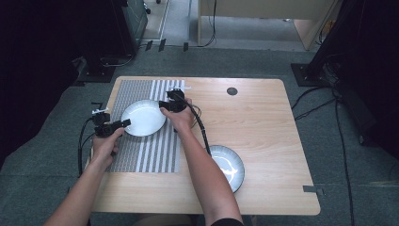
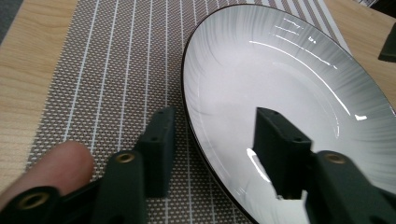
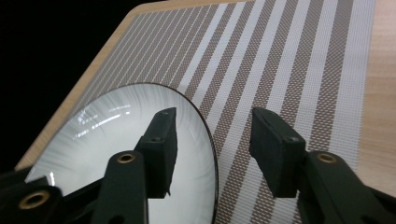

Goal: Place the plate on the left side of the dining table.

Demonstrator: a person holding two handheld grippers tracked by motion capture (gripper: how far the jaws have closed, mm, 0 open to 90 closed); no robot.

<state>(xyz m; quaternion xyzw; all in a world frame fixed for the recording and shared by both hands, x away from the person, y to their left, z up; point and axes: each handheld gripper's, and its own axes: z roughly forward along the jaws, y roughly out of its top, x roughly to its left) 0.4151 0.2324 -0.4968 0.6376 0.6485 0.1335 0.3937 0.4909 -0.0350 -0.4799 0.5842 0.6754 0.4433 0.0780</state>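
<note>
Left gripper (image 1: 126, 123) | jaws apart, straddling near rim of round white dark-edged ceramic plate (image 1: 143, 117) on striped woven placemat (image 1: 155, 155) | right gripper (image 1: 162, 104) | jaws apart astride opposite rim | likely for a balanced two-sided lift

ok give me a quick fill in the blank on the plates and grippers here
1. The plate between the two grippers lies on the striped ____.
2. The left gripper has its jaws ____, one on each side of that plate's rim.
3. The right gripper has one jaw over the plate and one over the ____.
4. The table holds ____ plates.

Missing words: placemat; open; placemat; two
</note>
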